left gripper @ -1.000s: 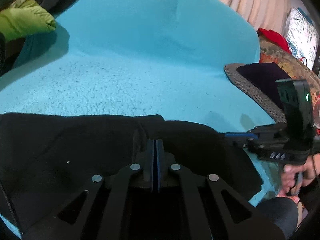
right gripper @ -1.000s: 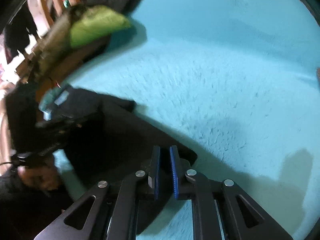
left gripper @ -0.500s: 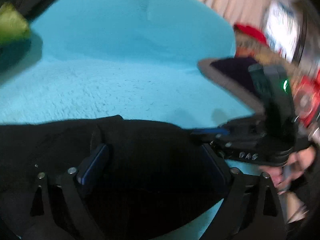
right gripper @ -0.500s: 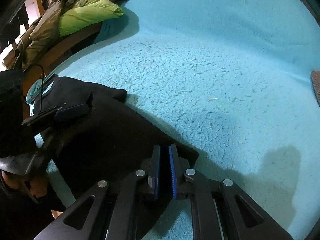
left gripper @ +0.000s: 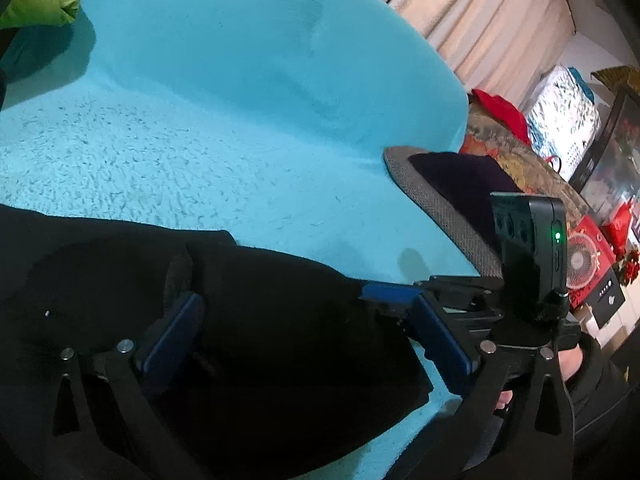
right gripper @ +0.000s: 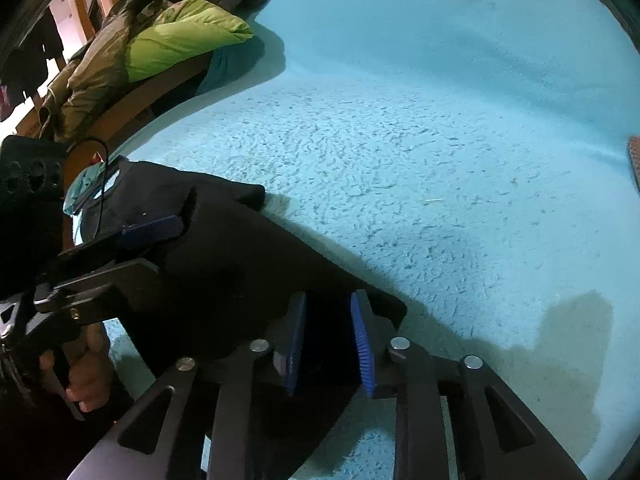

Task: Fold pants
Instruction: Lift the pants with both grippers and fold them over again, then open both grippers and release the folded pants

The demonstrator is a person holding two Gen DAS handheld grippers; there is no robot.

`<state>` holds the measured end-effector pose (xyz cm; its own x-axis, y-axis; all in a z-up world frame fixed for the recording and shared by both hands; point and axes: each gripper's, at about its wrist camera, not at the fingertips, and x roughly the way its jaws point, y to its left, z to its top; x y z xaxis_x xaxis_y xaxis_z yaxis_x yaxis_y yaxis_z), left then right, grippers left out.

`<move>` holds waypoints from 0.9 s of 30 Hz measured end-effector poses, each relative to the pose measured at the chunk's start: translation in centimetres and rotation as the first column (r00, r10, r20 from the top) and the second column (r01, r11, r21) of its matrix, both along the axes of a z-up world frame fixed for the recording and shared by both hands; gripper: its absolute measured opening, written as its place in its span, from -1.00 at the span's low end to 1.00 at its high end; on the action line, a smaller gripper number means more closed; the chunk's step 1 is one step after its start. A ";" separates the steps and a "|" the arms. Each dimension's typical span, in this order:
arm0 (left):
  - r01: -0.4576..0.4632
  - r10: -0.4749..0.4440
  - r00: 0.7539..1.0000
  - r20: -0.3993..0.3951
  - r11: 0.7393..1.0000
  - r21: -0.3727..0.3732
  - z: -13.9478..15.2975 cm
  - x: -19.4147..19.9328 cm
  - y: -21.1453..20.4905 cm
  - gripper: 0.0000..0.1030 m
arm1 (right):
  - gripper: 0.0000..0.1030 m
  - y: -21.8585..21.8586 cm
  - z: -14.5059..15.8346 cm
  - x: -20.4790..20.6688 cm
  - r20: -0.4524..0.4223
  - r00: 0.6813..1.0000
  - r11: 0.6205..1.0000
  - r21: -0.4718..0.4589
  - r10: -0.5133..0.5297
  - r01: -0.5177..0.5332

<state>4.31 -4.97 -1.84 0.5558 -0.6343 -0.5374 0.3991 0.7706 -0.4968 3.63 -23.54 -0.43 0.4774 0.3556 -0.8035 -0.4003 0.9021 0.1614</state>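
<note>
The black pants [left gripper: 272, 320] lie folded flat on a turquoise fleece blanket [left gripper: 240, 120]. My left gripper [left gripper: 304, 320] is open wide, its blue pads spread just above the pants' near right part. My right gripper [right gripper: 326, 312] is open over the pants [right gripper: 240, 264] at their right corner, with cloth between its blue pads but not pinched. The right gripper also shows in the left wrist view [left gripper: 388, 294], at the pants' right edge. The left gripper shows in the right wrist view [right gripper: 152, 226], over the far left end.
A green and olive jacket [right gripper: 160, 48] lies on a wooden chair at the blanket's far left. A grey round cushion [left gripper: 440, 200] with dark cloth sits at the blanket's right edge, with boxes, a small fan and curtains beyond it.
Both grippers were shut on the pants' edge a second ago. The left opened first, then the right. The pants now rest on the blanket.
</note>
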 end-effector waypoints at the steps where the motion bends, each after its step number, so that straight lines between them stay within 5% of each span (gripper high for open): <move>1: 0.001 -0.001 1.000 -0.006 1.000 0.003 0.1 0.1 0.0 1.00 | -0.42 0.0 0.0 0.0 -0.003 1.000 1.000 0.007 0.003 -0.003; 4: -0.078 0.078 0.997 0.013 0.997 0.014 1.2 -0.2 0.7 0.93 | -0.40 0.0 0.0 0.0 -0.010 1.000 1.000 0.008 0.005 -0.005; 6: -0.203 0.194 0.976 0.095 0.975 0.091 2.6 -0.9 1.5 0.93 | -0.40 0.4 0.7 -0.6 0.025 1.000 0.999 -0.042 -0.010 0.011; 8: -0.349 0.316 0.929 0.194 0.922 0.166 4.1 -1.8 2.9 0.95 | -0.33 0.3 1.7 -1.3 0.082 0.996 0.998 -0.057 -0.027 0.032; 11: -0.525 0.475 0.848 0.234 0.813 0.252 4.5 -2.3 5.4 0.96 | 0.33 -2.0 2.9 -2.0 0.179 0.974 0.986 -0.058 -0.142 0.154; 12: -0.549 0.505 0.835 0.219 0.793 0.264 4.2 -2.2 6.0 0.96 | 0.52 -3.2 3.0 -1.9 0.210 0.956 0.972 -0.077 -0.204 0.224; 14: -0.572 0.535 0.821 0.202 0.768 0.289 3.8 -2.1 6.7 0.96 | 0.52 -5.8 2.3 -1.0 0.225 0.918 0.923 -0.133 -0.326 0.360; 19: -0.603 0.560 0.798 0.223 0.733 0.315 3.8 -2.5 7.6 0.96 | 0.52 -12.3 -0.8 1.4 0.177 0.829 0.821 -0.136 -0.530 0.554; 22: -0.613 0.572 0.789 0.222 0.721 0.322 3.6 -2.8 8.3 0.96 | 0.57 -14.6 -3.3 2.1 0.102 0.824 0.820 -0.094 -0.557 0.565; 27: -0.620 0.580 0.783 0.224 0.703 0.348 3.2 -2.4 8.1 0.96 | 0.65 -14.2 -3.3 1.7 0.127 0.830 0.829 -0.080 -0.543 0.554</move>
<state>1.94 3.11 1.40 0.8047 0.0981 -0.5855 -0.1879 0.9776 -0.0944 5.33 -37.73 -3.76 0.6431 -0.0742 -0.7622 0.1574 0.9868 0.0368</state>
